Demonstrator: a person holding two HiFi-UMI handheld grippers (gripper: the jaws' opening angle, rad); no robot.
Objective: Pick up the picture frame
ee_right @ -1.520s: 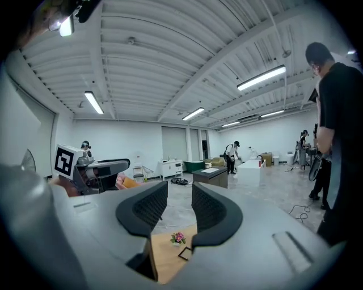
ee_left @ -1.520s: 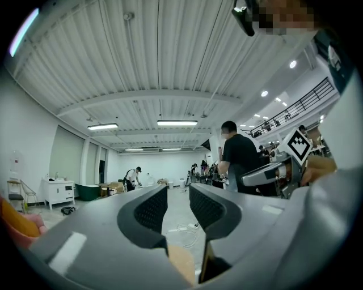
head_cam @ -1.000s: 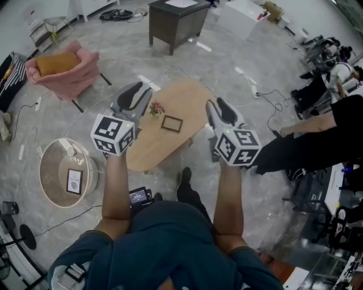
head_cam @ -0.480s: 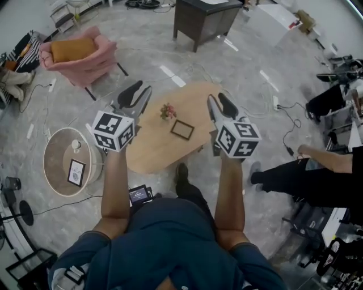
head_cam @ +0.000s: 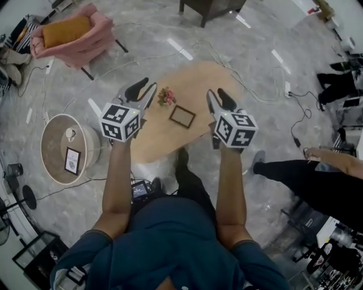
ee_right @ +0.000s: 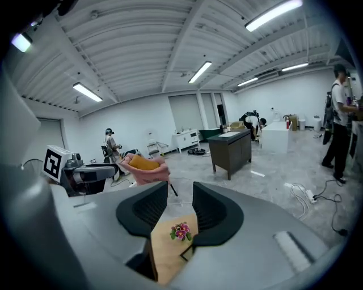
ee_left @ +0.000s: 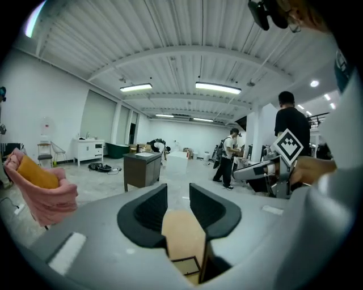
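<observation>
A small dark-rimmed picture frame (head_cam: 182, 116) lies flat on the oval wooden table (head_cam: 164, 144), next to a little pot of pink flowers (head_cam: 166, 96). My left gripper (head_cam: 143, 88) hangs in the air over the table's left part, open and empty. My right gripper (head_cam: 219, 98) hovers over the right part, also open and empty. In the left gripper view the frame (ee_left: 186, 266) shows low between the jaws of the left gripper (ee_left: 178, 198). The right gripper view shows the flowers (ee_right: 181, 231) and a corner of the frame (ee_right: 186, 252) beyond the right gripper (ee_right: 180, 198).
A pink armchair (head_cam: 74, 34) with an orange cushion stands at the back left. A round side table (head_cam: 51, 164) bearing a small card is on the left. A dark cabinet (head_cam: 210, 5) is behind, cables (head_cam: 295, 119) trail on the floor, and another person's leg (head_cam: 306, 178) is at the right.
The table and frame have come closer and lower in the head view as I stepped toward them. Both grippers stay open and raised over the table.
</observation>
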